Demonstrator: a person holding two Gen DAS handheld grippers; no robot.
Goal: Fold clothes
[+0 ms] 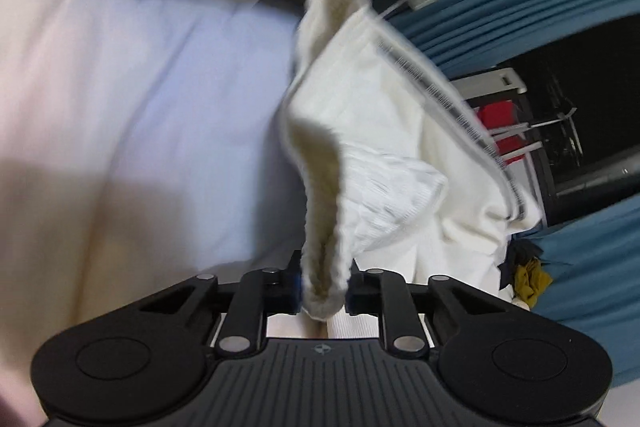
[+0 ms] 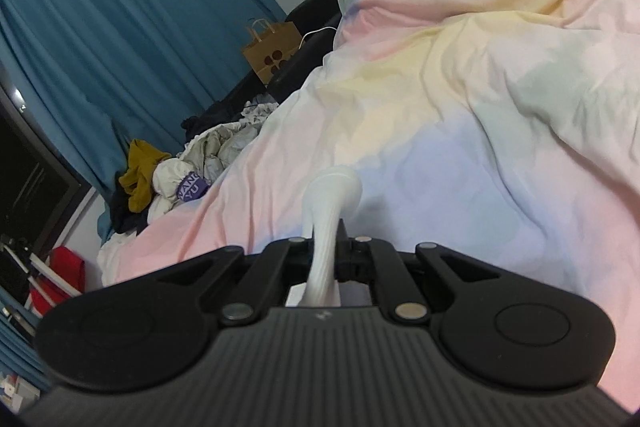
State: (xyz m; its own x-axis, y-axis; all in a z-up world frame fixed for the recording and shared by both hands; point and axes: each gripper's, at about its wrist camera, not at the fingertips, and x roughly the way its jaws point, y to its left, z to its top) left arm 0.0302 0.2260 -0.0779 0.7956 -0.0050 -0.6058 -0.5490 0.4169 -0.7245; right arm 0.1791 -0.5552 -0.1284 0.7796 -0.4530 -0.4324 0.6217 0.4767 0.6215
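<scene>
A white garment (image 1: 376, 131) with a ribbed cream hem and a thin striped edge hangs in the air in the left wrist view. My left gripper (image 1: 324, 287) is shut on its thick ribbed edge. My right gripper (image 2: 326, 251) is shut on a bunched white fold of cloth (image 2: 334, 199), which rises between the fingers. Both grippers are held above the pastel duvet (image 2: 480, 99). The cloth between the two grippers is out of view. The left wrist view is blurred.
The bed with the pastel duvet (image 1: 120, 107) fills most of both views. A pile of unfolded clothes (image 2: 176, 167) lies at the bed's edge by blue curtains (image 2: 100, 27). A brown paper bag (image 2: 272, 55) stands beyond. A rack with something red (image 1: 500, 123) stands by the dark window.
</scene>
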